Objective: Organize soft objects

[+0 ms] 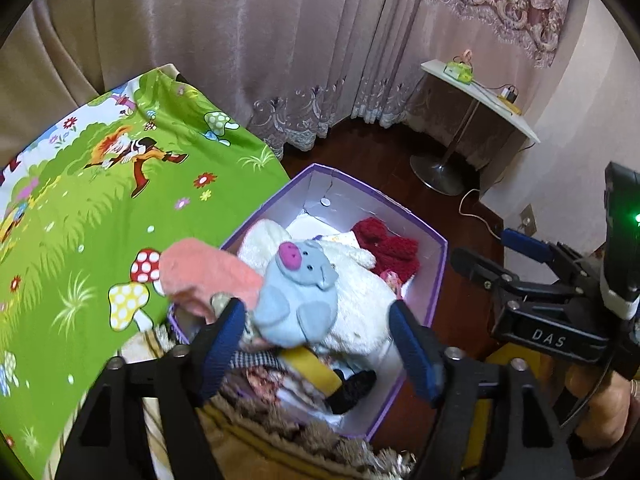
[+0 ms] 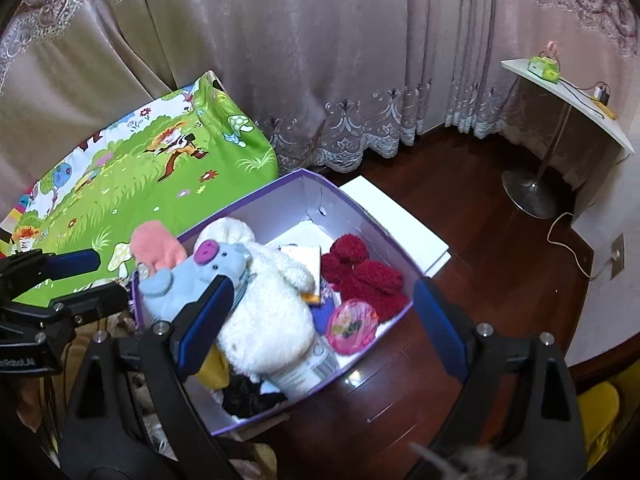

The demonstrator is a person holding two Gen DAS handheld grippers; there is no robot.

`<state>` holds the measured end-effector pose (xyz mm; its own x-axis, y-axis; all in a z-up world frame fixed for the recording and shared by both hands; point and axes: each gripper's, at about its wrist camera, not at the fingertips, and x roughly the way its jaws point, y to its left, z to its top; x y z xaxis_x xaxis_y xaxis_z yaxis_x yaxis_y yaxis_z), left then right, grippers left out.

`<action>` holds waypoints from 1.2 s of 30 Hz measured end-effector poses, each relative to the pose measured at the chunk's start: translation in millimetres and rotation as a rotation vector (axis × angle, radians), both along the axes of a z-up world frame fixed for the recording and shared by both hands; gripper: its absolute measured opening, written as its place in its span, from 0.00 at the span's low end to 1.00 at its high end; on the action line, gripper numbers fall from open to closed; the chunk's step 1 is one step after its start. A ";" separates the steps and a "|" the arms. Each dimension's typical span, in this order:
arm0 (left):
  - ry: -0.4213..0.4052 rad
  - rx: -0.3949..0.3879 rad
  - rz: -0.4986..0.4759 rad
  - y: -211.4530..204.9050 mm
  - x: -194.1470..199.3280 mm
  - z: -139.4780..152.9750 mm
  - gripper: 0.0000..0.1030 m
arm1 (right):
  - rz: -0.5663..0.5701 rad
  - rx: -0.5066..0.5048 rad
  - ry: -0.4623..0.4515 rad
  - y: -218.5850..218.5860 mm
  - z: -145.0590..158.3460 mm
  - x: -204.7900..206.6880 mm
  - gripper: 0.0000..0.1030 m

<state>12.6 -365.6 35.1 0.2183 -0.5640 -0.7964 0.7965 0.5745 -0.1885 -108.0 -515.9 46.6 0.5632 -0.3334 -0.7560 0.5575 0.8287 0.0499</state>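
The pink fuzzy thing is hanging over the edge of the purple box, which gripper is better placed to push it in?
Probably left. The pink fuzzy piece drapes over the purple box rim just beyond the open left gripper. The right gripper, also open, sits farther along the box, nearer the red knit items.

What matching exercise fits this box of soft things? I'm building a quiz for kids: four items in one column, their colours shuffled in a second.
Items:
1. pig plush
2. woolly knit
3. fluffy plush
4. storage box

Colours:
A. purple rim
B. grey-blue with a magenta snout
C. dark red
D. cream white

Pairs: 1-B, 2-C, 3-D, 4-A
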 end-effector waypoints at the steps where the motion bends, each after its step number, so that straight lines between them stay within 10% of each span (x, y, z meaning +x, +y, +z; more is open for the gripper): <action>1: -0.002 -0.003 0.002 4.0 -3.4 0.8 0.81 | -0.004 -0.003 0.000 2.4 0.6 -2.6 0.90; 36: -0.027 -0.007 0.002 26.1 -28.0 -8.7 0.91 | -0.073 -0.007 0.001 38.5 -12.7 -32.3 0.90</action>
<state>-15.4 -339.5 26.4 0.2407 -0.5691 -0.7862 0.8001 0.5749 -0.1712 -140.2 -477.4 33.9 0.5367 -0.3791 -0.7538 0.6168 0.7859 0.0439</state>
